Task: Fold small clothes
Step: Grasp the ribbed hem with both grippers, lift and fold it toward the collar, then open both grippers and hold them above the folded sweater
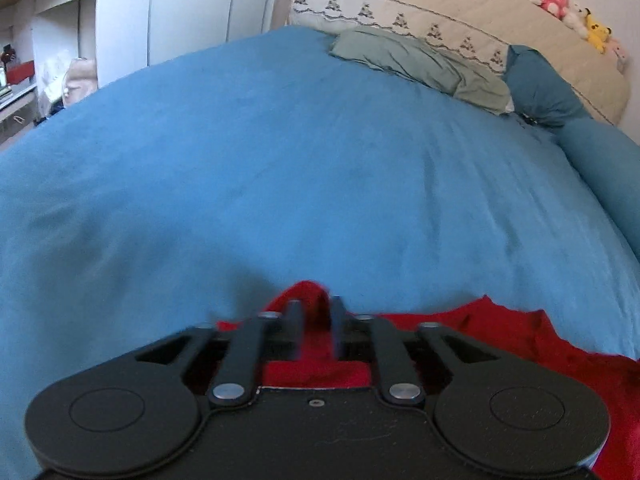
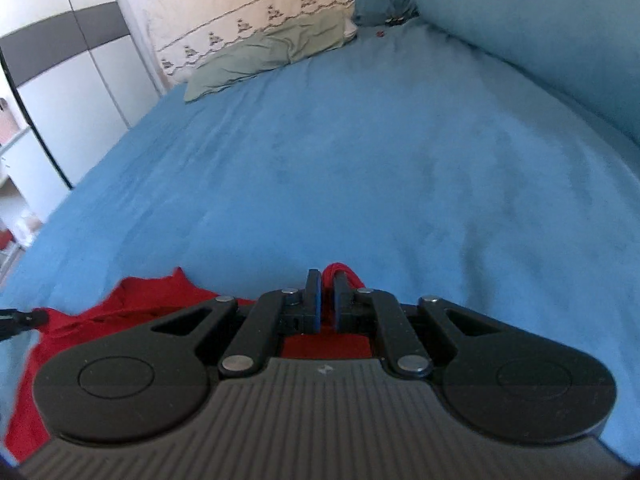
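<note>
A red garment (image 1: 500, 332) lies at the near edge of the blue bedspread (image 1: 300, 160). My left gripper (image 1: 316, 304) is shut on a bunched edge of it, with red cloth sticking up between the fingers, and the rest trails off to the right. In the right wrist view my right gripper (image 2: 327, 280) is shut on another edge of the same red garment (image 2: 132, 300), which spreads out to the left. The tip of the left gripper (image 2: 24, 318) shows at the far left edge of that view.
A grey-green pillow (image 1: 420, 64) and a rolled blue duvet (image 1: 560, 100) lie at the head of the bed, against a cream embroidered headboard cover (image 1: 440, 12) with plush toys (image 1: 556, 0) on top. White wardrobes (image 1: 180, 8) stand to the left. The duvet (image 2: 540, 28) runs along the right side.
</note>
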{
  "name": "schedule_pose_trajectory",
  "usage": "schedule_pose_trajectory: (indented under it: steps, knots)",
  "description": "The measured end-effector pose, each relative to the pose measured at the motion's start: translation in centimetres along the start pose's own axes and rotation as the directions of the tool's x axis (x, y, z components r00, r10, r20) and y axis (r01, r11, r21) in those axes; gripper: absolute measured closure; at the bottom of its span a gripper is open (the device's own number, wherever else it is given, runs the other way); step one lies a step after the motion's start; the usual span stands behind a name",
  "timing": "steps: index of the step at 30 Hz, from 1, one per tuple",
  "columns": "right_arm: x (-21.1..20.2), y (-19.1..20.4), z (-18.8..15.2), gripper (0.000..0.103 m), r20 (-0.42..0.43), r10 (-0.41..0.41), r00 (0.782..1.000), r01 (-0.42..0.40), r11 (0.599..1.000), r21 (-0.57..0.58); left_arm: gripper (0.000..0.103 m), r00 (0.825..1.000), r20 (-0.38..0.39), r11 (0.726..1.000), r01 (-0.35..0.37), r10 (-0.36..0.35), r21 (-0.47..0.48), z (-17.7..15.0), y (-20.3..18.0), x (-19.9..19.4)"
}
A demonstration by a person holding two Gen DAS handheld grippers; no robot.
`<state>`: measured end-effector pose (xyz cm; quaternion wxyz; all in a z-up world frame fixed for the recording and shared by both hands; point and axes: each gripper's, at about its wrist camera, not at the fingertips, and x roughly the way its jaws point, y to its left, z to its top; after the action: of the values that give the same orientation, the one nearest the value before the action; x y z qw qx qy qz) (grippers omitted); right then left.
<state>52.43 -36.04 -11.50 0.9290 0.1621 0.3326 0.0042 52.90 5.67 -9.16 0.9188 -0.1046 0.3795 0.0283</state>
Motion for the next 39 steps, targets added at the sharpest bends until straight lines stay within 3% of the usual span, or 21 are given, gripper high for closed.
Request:
schedule_pose_trajectory:
  steps: [1, 2, 3, 5, 10, 12, 16, 18, 20, 23, 25, 29, 32, 39]
  knots:
    - [-0.8, 0.1, 0.2, 0.039, 0.003, -0.010, 1.000, 0.010, 1.000, -0.007, 0.030, 1.000, 0.012, 1.000, -0.011, 0.011, 0.000, 0.0, 0.3, -0.9]
    - [-1.9, 0.5, -0.1, 0.006, 0.015, -0.022, 1.000, 0.022, 1.000, -0.019, 0.023, 0.999, 0.036, 1.000, -0.019, 0.019, 0.008, -0.1, 0.5, -2.4]
    - [-3.5, 0.8, -0.5, 0.000, 0.044, -0.031, 0.999, 0.032, 0.999, -0.036, 0.019, 0.999, 0.051, 1.000, -0.021, 0.020, 0.021, -0.3, 0.7, -3.7]
    - [-6.0, 1.7, -1.6, 0.000, 0.068, -0.013, 0.998, 0.017, 0.998, -0.068, 0.018, 0.999, 0.037, 0.999, 0.004, -0.006, 0.053, -1.6, 0.9, -6.2]
    - [-8.2, 4.0, -6.7, 0.000, -0.068, 0.020, 0.997, -0.027, 0.994, -0.105, 0.018, 0.991, -0.110, 0.980, 0.089, -0.070, 0.179, -7.3, -0.2, -7.6]
    - [-7.8, 4.6, -8.5, 0.000, -0.116, -0.009, 0.993, -0.006, 0.991, -0.130, 0.018, 0.985, -0.151, 0.972, 0.113, -0.082, 0.207, -9.5, -0.3, -7.4]
    - [-6.3, 3.3, -11.1, 0.000, -0.174, -0.103, 0.979, 0.081, 0.988, -0.133, 0.017, 0.985, -0.173, 0.954, 0.076, -0.026, 0.290, -12.1, -0.3, -6.8]
    - [-6.5, 1.8, -11.3, 0.000, -0.175, -0.124, 0.977, 0.109, 0.989, -0.095, 0.017, 0.984, -0.175, 0.947, 0.077, -0.022, 0.313, -12.2, -0.5, -6.7]
    - [-7.1, 0.3, -10.9, 0.000, -0.203, -0.083, 0.976, 0.083, 0.997, -0.012, 0.018, 0.986, -0.169, 0.942, 0.064, -0.007, 0.330, -11.8, -1.0, -7.1]
    - [-10.1, -0.4, -9.5, 0.000, -0.157, -0.064, 0.986, 0.071, 0.997, 0.038, 0.016, 0.995, -0.097, 0.929, 0.042, -0.007, 0.368, -11.0, -2.6, -9.9]
    - [-12.5, -0.6, -8.7, 0.000, -0.122, -0.049, 0.991, 0.056, 0.997, 0.050, 0.005, 0.997, -0.078, 0.921, 0.045, -0.016, 0.387, -10.7, -3.9, -11.7]
    - [-14.1, -0.7, -8.4, 0.000, -0.215, -0.053, 0.975, 0.065, 0.997, 0.047, 0.002, 0.995, -0.087, 0.909, 0.078, -0.047, 0.409, -10.4, -7.0, -13.6]
    - [-13.9, -0.3, -9.8, 0.000, -0.305, -0.069, 0.950, 0.082, 0.996, 0.030, 0.002, 0.989, -0.135, 0.902, 0.117, -0.066, 0.415, -11.0, -9.0, -13.0]
    - [-12.0, -1.0, -11.0, 0.000, -0.251, -0.079, 0.965, 0.100, 0.993, 0.070, 0.002, 0.980, -0.185, 0.896, 0.147, -0.074, 0.419, -11.0, -12.5, -9.4]
